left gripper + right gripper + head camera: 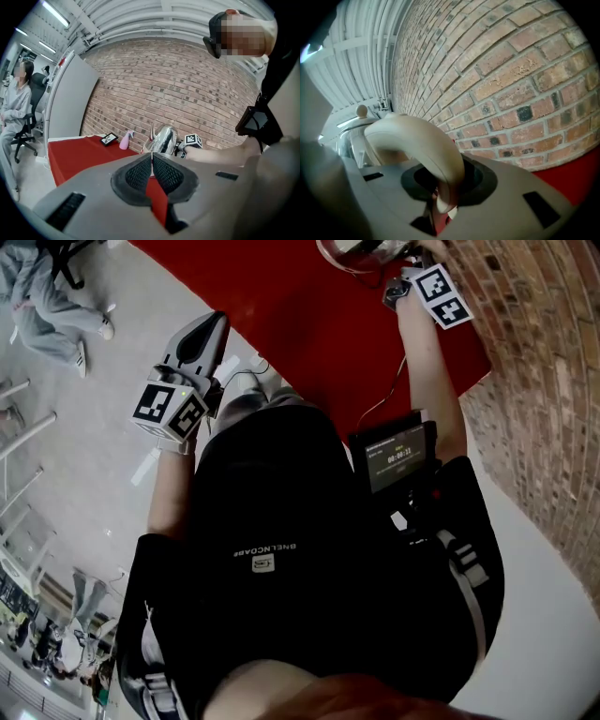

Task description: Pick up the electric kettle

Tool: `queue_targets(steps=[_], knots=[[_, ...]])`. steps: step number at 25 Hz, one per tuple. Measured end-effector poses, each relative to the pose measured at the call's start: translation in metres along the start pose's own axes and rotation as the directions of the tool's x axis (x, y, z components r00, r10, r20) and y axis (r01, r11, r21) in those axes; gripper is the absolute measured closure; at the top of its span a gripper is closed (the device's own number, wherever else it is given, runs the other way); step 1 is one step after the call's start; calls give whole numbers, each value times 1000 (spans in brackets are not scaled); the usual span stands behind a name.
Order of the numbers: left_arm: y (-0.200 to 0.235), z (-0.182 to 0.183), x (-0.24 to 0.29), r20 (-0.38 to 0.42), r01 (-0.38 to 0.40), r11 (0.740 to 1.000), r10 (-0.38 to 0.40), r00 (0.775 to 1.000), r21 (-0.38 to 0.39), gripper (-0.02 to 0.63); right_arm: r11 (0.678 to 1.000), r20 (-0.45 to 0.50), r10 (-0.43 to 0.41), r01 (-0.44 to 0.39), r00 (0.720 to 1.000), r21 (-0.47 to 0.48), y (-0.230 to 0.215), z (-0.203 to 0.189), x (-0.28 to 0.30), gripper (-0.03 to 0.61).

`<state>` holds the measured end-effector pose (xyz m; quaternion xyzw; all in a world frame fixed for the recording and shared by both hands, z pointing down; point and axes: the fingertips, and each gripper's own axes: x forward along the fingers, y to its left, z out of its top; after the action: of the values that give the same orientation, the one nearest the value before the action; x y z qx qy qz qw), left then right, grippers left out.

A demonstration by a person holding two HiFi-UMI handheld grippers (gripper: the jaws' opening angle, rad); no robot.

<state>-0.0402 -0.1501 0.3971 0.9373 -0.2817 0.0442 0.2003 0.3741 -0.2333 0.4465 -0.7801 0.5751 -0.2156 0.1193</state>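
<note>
The electric kettle (164, 139) is shiny steel with a thin spout, a knobbed lid (360, 112) and a cream arched handle (417, 145). It is over the red table (79, 154), close to the brick wall. My right gripper (443, 187) is shut on that handle, which runs down between its pads. In the head view the right gripper (412, 273) and the kettle (361, 249) sit at the top edge. My left gripper (151, 161) is shut on nothing and stays off the table's near edge (214, 324). It hides the kettle's base.
A pink spray bottle (125, 140) and a small dark framed screen (109, 138) stand on the red table near the brick wall (501, 70). A person sits on an office chair (16, 108) at the far left. A small monitor (398, 457) hangs on my chest.
</note>
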Motion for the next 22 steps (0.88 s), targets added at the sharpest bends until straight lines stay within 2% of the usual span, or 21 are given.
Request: queue_targets(steps=[11,22], knots=[[-7,19,18,26,127,991,-128,991,46,607,997,-1,40,-40,999,67,47,34,-69,495],[-29,34,31,30,249,965,-253,967,85,607,995,-3,58,-58,998,80,79,48,-140,495]])
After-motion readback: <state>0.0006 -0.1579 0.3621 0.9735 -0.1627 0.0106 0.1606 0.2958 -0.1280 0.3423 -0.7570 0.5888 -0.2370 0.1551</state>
